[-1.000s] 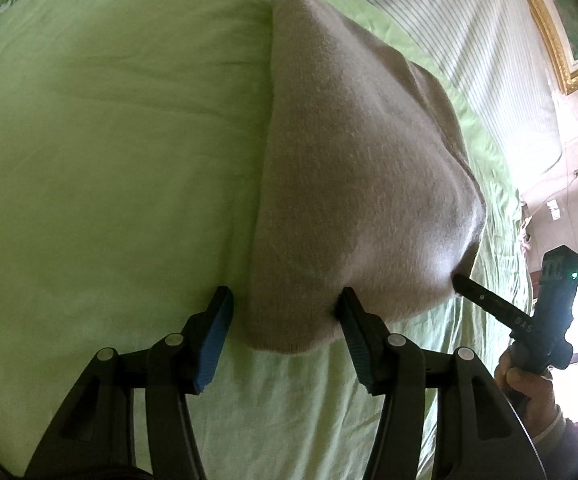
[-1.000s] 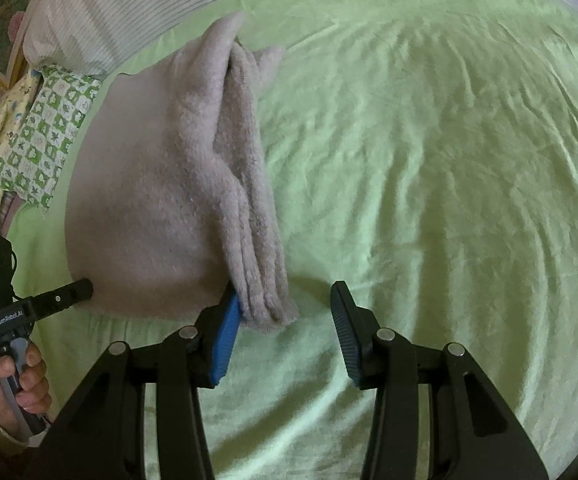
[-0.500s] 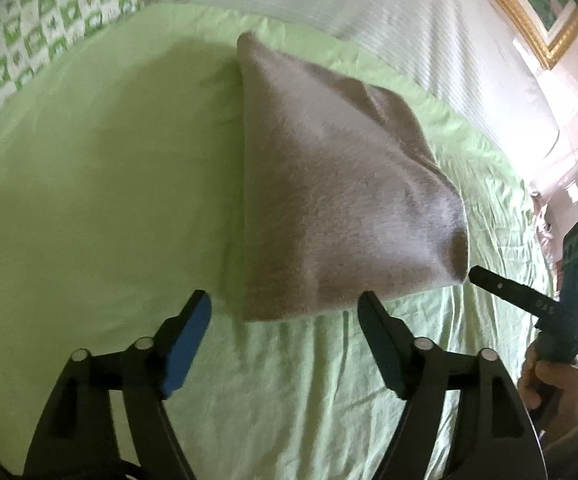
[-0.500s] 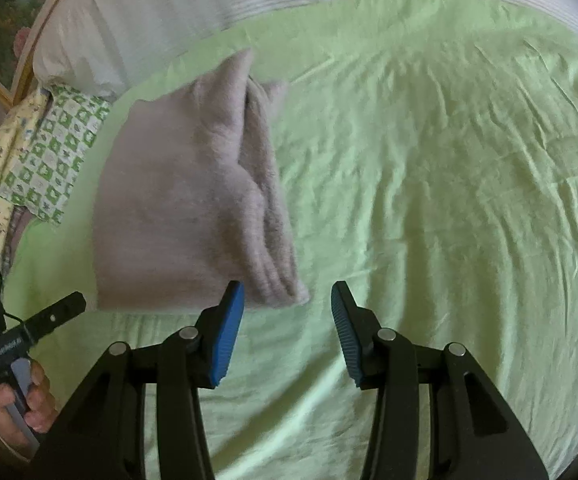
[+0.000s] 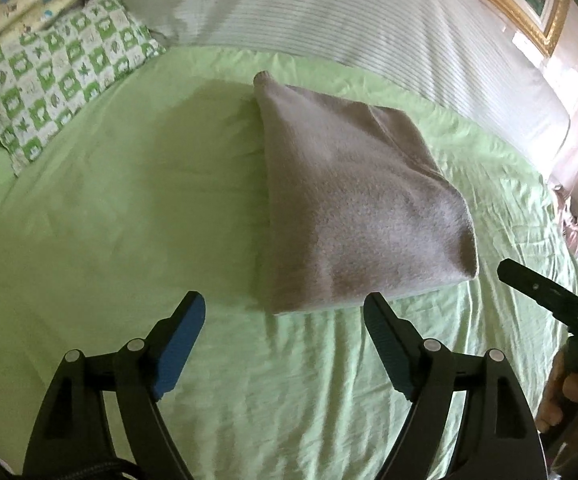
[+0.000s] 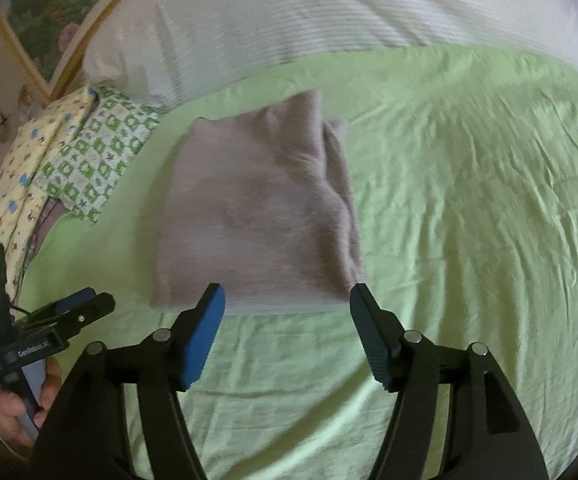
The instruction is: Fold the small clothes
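Observation:
A beige knitted garment (image 5: 353, 208) lies folded into a compact block on the green bed sheet (image 5: 129, 208). It also shows in the right wrist view (image 6: 257, 216), with stacked fold edges along its right side. My left gripper (image 5: 285, 312) is open and empty, just short of the garment's near edge. My right gripper (image 6: 289, 300) is open and empty, also just short of the near edge. The right gripper's black finger (image 5: 545, 292) shows at the right of the left wrist view. The left gripper (image 6: 73, 312) shows at the lower left of the right wrist view.
A green-and-white patterned pillow (image 5: 57, 80) and a yellow printed pillow (image 6: 21, 184) lie at the head of the bed on the left. A white striped cover (image 5: 369, 28) lies behind the garment. A gold picture frame (image 5: 509, 4) hangs on the wall.
Both grippers let go of the garment, opened wide and drew back toward me. The garment now lies flat and folded on the sheet.

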Available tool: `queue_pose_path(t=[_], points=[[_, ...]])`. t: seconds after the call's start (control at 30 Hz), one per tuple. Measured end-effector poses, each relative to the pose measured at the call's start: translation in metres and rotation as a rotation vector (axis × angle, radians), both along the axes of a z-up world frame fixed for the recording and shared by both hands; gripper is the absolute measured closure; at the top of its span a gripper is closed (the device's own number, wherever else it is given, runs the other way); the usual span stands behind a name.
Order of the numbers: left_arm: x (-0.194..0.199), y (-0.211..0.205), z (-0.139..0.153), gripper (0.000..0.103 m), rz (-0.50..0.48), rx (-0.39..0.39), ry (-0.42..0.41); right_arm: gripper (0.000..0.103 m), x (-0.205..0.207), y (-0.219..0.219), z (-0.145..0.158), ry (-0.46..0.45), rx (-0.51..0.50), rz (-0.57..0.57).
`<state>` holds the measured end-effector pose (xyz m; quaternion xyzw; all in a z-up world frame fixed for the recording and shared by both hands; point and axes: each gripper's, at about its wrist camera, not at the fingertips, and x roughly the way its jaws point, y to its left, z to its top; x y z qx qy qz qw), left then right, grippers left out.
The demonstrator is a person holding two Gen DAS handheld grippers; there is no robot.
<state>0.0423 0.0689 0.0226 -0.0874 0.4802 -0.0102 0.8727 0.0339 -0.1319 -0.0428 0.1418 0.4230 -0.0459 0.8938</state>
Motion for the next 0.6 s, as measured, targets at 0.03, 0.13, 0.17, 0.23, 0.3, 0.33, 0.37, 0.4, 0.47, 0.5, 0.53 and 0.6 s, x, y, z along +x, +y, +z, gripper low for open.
queue_pose_path(t=[0.03,0.13,0.17,0.23,0.3,0.33,0.37,0.4,0.47,0.5,0.53,0.6], points=[[-0.002,0.0,0.001,0.021,-0.002,0.007,-0.003,0.034,0.0,0.002,0.001,-0.004,-0.006,0.01],[-0.008,0.0,0.005,0.021,-0.005,0.023,-0.02,0.03,-0.004,0.012,0.003,-0.027,-0.029,0.033],[-0.011,-0.001,0.007,0.02,-0.004,0.03,-0.033,0.028,-0.005,0.015,0.004,-0.034,-0.034,0.038],[-0.017,-0.002,0.011,0.02,-0.001,0.046,-0.074,0.025,-0.008,0.021,0.006,-0.054,-0.052,0.049],[-0.024,-0.004,0.015,0.019,-0.001,0.046,-0.121,0.021,-0.012,0.027,0.008,-0.081,-0.071,0.062],[-0.028,-0.004,0.018,0.019,0.001,0.041,-0.147,0.019,-0.014,0.03,0.009,-0.091,-0.08,0.065],[-0.032,-0.005,0.019,0.018,-0.002,0.034,-0.164,0.017,-0.016,0.032,0.009,-0.101,-0.09,0.069],[-0.034,-0.006,0.02,0.018,-0.004,0.029,-0.18,0.016,-0.018,0.034,0.01,-0.113,-0.101,0.075],[-0.04,-0.009,0.022,0.018,-0.006,0.038,-0.201,0.015,-0.022,0.037,0.01,-0.128,-0.122,0.085],[-0.041,-0.011,0.022,0.018,-0.012,0.044,-0.205,0.015,-0.023,0.038,0.01,-0.133,-0.128,0.087],[-0.042,-0.013,0.023,0.018,-0.017,0.051,-0.208,0.015,-0.024,0.039,0.01,-0.136,-0.133,0.091],[-0.043,-0.016,0.024,0.018,-0.027,0.061,-0.217,0.015,-0.027,0.042,0.01,-0.144,-0.143,0.093]])
